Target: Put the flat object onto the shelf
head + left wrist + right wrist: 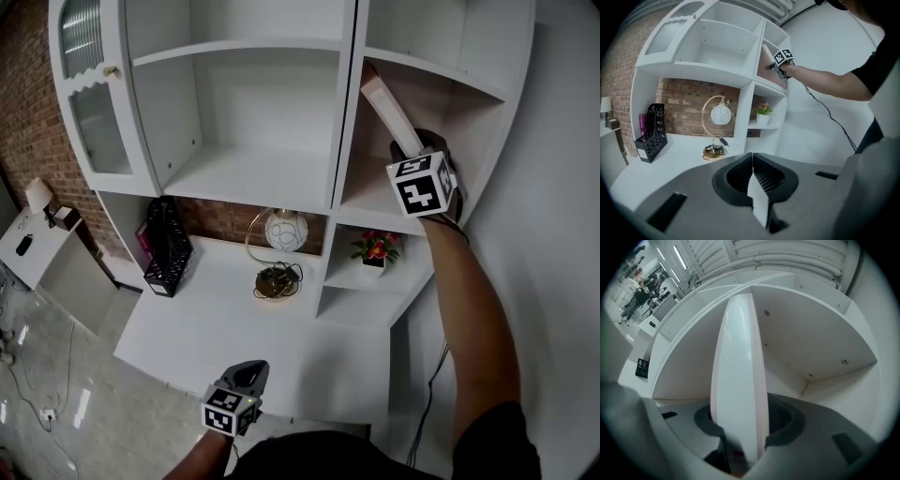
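The right tool (739, 427) clamps flat object (738, 357) inside shelf (811, 333).

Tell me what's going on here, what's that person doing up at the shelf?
A person holds a pair of tongs in each hand. The right tongs are clamped on a flat white rectangular panel, holding it tilted inside the upper right compartment of the white shelf unit, its top end toward the divider. It is not yet let go. The left tongs are shut and empty, low over the white desk.
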`<state>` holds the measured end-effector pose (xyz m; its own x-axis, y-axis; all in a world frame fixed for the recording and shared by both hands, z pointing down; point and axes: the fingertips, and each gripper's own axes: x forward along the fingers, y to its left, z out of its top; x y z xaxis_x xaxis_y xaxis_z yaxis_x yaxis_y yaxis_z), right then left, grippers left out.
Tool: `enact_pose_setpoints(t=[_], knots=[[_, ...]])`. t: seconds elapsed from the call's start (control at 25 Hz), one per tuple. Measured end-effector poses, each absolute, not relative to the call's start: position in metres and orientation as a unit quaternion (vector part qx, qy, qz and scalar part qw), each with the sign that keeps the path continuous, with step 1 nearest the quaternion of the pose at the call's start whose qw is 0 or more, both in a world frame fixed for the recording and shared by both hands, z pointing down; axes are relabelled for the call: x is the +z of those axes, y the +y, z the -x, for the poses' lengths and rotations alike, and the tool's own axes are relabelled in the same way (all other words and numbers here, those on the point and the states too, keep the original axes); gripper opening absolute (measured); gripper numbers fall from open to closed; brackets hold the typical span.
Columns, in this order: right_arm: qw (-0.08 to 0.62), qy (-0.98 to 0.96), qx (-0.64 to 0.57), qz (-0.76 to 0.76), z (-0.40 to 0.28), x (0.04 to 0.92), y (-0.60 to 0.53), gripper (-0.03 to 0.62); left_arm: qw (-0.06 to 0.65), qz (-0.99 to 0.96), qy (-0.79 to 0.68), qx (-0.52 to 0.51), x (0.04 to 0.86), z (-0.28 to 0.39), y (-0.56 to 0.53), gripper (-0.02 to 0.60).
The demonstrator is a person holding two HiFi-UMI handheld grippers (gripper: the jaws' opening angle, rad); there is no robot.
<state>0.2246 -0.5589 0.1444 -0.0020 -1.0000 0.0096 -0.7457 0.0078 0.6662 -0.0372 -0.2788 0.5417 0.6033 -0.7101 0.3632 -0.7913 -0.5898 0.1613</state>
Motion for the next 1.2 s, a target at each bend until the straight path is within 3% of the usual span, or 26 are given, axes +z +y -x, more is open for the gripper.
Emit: enact_pose_setpoints(t=[0.6,0.88,1.2], knots=[[0.255,-0.647,-0.26,-0.67,-0.226,0.144,-0.56,0.201,0.156,-0.884,-0.422,0.13,0.542,0.033,-0.282,0.006],[0.26,-0.655,-0.259,-0.66,-0.221,0.151,-0.545,0.298,0.158,-0.88,-0.426,0.136,0.543,0.043,-0.275,0.006],[0.226,-0.682,-0.263,-0.644,-0.207,0.148,-0.493,0.295,0.154,-0.893,-0.399,0.141,0.544,0.026,-0.263,0.006]])
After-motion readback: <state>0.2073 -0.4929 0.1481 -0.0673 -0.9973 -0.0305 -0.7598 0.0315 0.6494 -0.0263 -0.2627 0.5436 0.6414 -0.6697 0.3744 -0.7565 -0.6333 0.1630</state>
